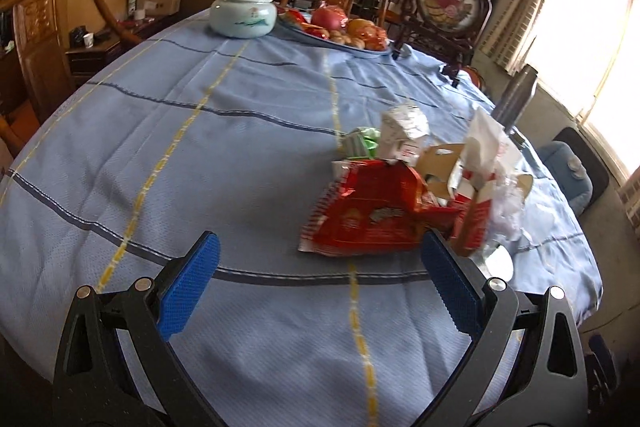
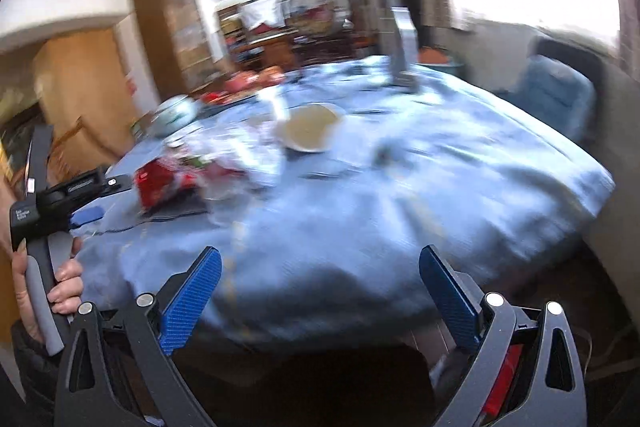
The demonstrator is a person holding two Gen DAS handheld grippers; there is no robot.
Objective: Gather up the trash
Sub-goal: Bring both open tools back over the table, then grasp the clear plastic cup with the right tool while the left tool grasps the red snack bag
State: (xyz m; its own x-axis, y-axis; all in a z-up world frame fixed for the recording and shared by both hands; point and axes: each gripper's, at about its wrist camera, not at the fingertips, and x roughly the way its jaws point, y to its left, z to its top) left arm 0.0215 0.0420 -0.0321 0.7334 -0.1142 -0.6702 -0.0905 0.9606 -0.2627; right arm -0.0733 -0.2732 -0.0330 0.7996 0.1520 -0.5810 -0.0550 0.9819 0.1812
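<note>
Left tongs wide, holding nothing, low over the near part of the tabletop. Right tongs wide too, empty, hovering at the tabletop's near edge; that view badly blurred.

Trash heaped toward the right edge, just past the left tongs' right finger: red wrapper in front, nearest the tongs; green pack and white carton behind; cardboard, red-and-white box and crumpled clear plastic on the right.

At the far edge: lidded pale jar, contents hidden; beside it a tray full of fruit. Seen from the right wrist, a plate past the trash, contents unclear.

Broad bare cloth across the left half and near edge. Dark bottle standing at the right edge beyond the heap.
</note>
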